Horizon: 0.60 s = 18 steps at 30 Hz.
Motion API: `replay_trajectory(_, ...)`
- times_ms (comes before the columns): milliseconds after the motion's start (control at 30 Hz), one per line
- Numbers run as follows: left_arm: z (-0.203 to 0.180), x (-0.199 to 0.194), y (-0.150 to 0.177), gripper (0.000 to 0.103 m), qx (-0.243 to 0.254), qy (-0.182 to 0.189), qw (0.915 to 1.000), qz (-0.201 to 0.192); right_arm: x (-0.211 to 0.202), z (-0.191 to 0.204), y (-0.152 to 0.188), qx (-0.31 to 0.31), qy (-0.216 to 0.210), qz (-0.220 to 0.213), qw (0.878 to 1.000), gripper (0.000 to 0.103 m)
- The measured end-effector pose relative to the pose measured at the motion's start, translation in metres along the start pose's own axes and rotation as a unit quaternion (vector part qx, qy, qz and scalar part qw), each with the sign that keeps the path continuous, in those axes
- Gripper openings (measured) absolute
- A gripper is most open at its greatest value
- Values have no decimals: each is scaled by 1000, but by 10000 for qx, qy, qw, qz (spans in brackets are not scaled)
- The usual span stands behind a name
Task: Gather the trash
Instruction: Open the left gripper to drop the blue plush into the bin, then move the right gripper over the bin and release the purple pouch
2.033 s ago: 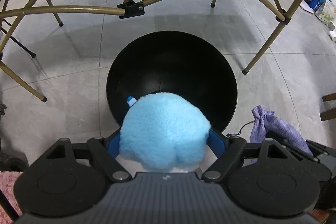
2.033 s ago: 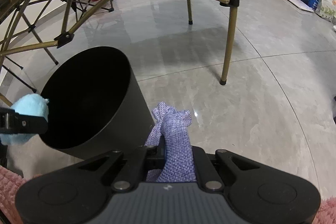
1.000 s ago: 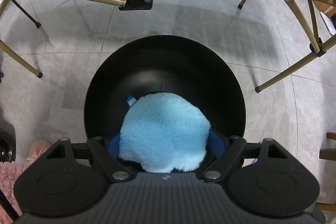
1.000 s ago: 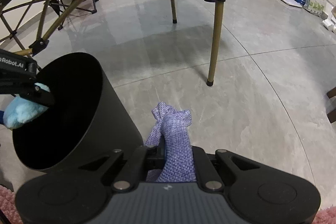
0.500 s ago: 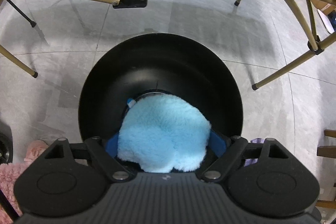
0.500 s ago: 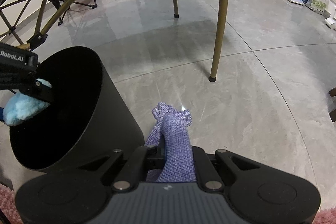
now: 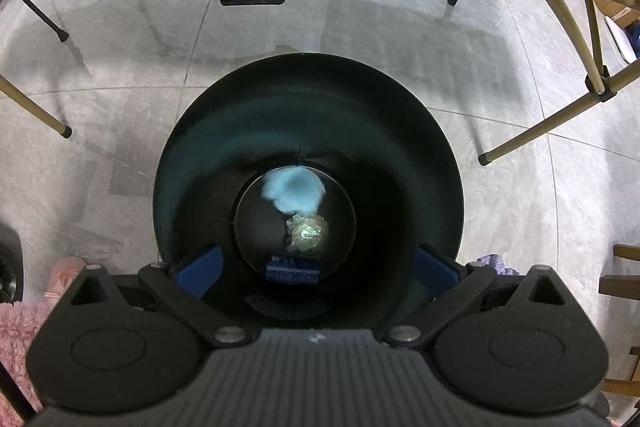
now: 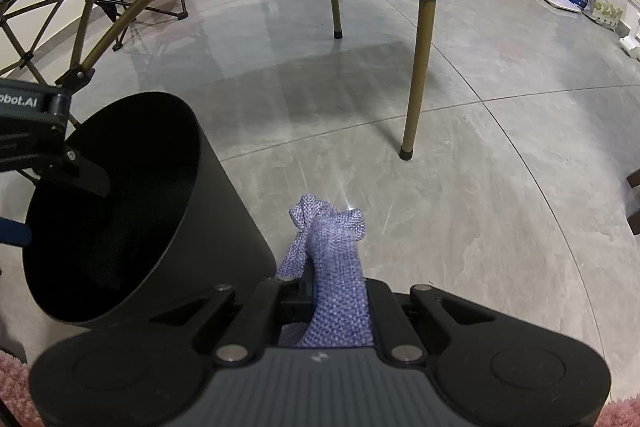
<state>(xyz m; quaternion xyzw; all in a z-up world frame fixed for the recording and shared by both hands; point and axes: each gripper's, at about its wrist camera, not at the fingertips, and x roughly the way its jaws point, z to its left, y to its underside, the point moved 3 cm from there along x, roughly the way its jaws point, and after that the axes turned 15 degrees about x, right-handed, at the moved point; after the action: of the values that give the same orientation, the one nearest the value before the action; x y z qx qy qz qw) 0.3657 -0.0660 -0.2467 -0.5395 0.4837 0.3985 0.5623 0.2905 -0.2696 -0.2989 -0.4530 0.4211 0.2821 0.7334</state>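
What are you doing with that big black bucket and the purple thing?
Someone is tidying up trash with a grabbing tool in each hand. The left tool hangs open over the tall round black bin, and a fluffy light-blue ball lies at the bottom beside a crumpled shiny foil wad. The right tool is pinching a purple woven cloth pouch just outside the bin, over the grey tiled floor, not yet dropped in.

"obot.AI" – on the left gripper [image 8: 60, 163]
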Motion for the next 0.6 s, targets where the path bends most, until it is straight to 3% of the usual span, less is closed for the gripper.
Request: replay_trajectory(600, 13, -24, 10, 103, 300, -185, 9985, -429, -18, 10, -1, -142, 7, -134, 9998, 4)
